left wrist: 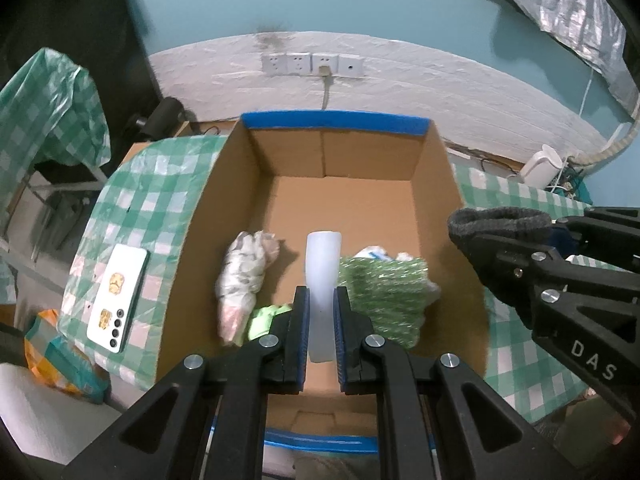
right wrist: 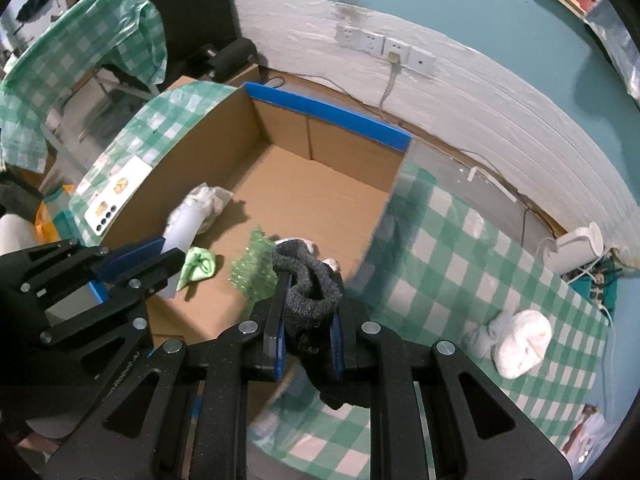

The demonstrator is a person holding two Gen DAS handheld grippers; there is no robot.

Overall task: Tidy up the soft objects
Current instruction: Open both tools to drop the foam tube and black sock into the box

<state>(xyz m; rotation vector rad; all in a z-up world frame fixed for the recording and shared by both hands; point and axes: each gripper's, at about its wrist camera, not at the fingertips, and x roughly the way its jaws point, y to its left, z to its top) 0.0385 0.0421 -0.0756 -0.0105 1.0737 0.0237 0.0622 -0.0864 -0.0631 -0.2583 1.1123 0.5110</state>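
Observation:
My left gripper point(left wrist: 321, 300) is shut on a pale white soft tube point(left wrist: 323, 264), held over the near part of the cardboard box point(left wrist: 440, 184). On the box floor lie a white patterned cloth bundle point(left wrist: 244, 280), a lime green cloth point(left wrist: 266, 318) and a glittery green pad point(left wrist: 382, 300). My right gripper point(right wrist: 308, 280) is shut on a dark grey sock point(right wrist: 310, 286), hanging above the box's right wall. A rolled white sock point(right wrist: 520, 340) and a pale blue one point(right wrist: 480, 338) lie on the checked table to the right.
The box has blue-taped rims point(right wrist: 328, 116). A white phone point(left wrist: 118, 300) lies on the green checked cloth point(left wrist: 160, 208) left of the box. A white kettle point(right wrist: 576, 252) and cables stand at the back right by the wall. A bag point(left wrist: 52, 352) sits below the table's left edge.

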